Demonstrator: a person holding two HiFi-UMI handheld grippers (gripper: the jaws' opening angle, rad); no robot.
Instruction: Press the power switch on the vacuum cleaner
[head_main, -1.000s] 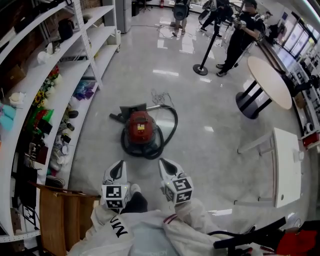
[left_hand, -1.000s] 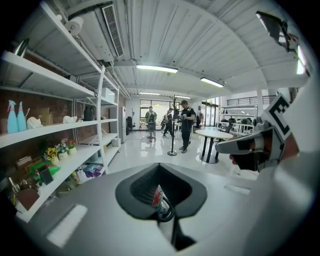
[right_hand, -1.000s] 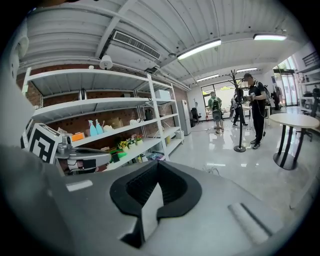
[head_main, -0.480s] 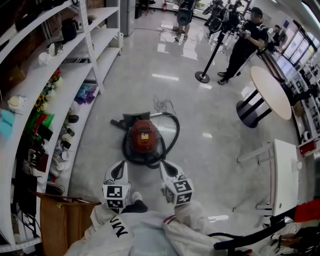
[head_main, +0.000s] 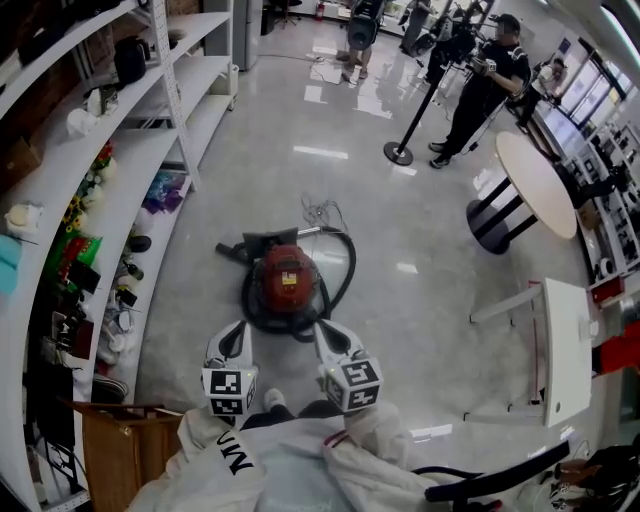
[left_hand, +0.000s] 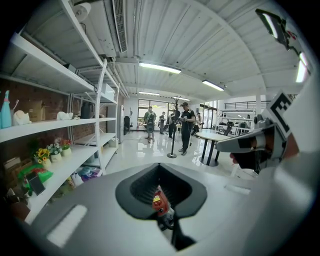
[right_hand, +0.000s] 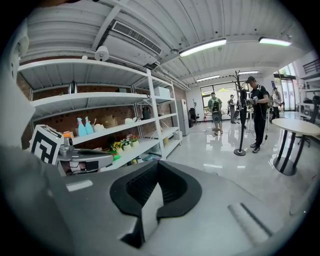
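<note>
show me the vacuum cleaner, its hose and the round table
vacuum cleaner (head_main: 285, 272), head view, red top of its body
hose (head_main: 350, 265), head view, right side of the black loop
round table (head_main: 538, 180), head view, middle of its pale top

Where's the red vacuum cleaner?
Head view: the red canister vacuum cleaner sits just ahead of the left gripper and right gripper, right of the white shelving.

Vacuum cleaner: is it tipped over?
No, upright. The red vacuum cleaner sits flat on the floor, top facing up, its black hose curled around it.
</note>
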